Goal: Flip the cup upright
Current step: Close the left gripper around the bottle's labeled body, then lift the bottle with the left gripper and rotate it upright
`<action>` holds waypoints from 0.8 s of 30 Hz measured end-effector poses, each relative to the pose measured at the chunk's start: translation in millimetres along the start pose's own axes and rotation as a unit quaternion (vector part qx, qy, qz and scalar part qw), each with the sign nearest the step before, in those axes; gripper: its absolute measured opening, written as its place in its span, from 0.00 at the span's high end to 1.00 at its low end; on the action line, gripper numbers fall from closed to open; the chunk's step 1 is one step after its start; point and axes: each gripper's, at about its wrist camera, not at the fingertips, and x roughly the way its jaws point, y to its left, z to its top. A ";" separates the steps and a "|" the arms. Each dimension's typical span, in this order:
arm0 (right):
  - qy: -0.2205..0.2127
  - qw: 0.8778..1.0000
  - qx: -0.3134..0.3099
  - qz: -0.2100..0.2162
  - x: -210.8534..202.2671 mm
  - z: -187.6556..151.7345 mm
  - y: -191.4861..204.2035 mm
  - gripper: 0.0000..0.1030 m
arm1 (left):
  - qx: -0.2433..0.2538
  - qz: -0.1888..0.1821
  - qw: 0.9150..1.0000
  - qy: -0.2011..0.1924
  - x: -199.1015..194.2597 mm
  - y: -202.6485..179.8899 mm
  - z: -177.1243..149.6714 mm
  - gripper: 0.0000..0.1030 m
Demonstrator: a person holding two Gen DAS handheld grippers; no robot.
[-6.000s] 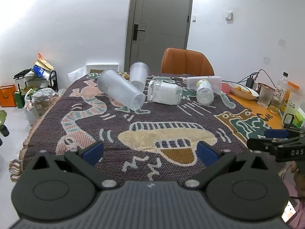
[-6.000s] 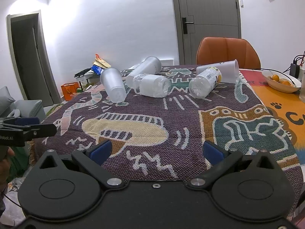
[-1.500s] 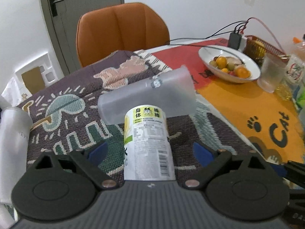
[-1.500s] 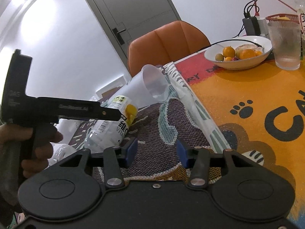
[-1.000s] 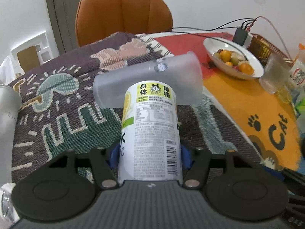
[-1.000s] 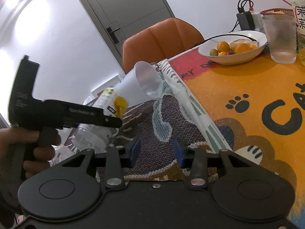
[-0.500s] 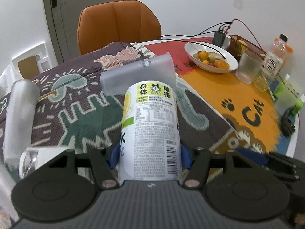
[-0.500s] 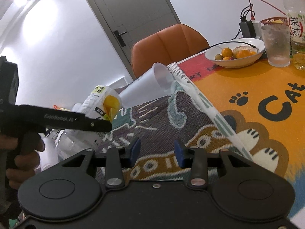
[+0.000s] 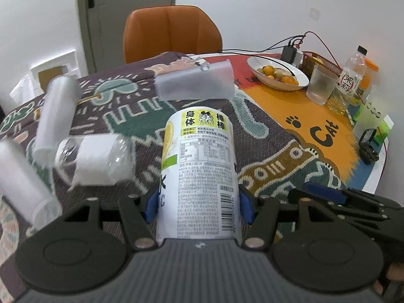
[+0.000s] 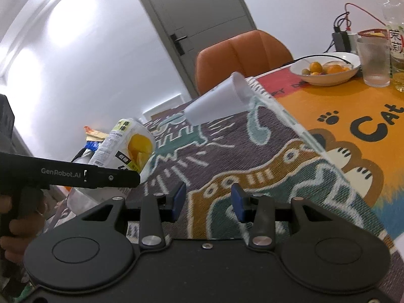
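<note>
My left gripper is shut on a plastic bottle with a white and yellow label, held in the air over the patterned cloth. The bottle also shows in the right wrist view, tilted, with the left gripper body beside it. A frosted cup lies on its side beyond it, also in the right wrist view. More frosted cups and a clear bottle lie at the left. My right gripper is partly open and empty, low over the cloth.
An orange chair stands behind the table. At the right are a fruit bowl, a ribbed glass, drink bottles and a charger with cables on an orange cat mat.
The left gripper closed on the lying bottle one second ago and has lifted it up and back from the table. The right gripper has risen slightly and stayed partly open.
</note>
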 end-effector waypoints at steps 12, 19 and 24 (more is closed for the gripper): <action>0.027 0.999 -0.017 0.016 -1.9 -24.1 22.9 0.60 | -0.021 0.009 1.000 0.010 -19.5 20.6 -41.3 0.41; 0.050 0.998 -0.010 0.022 7.4 -32.1 30.5 0.59 | -0.038 0.005 0.999 0.030 -15.1 33.8 -63.5 0.41; 0.064 0.998 -0.012 0.017 12.8 -36.1 34.1 0.59 | -0.048 -0.001 0.998 0.049 -1.5 40.3 -77.2 0.41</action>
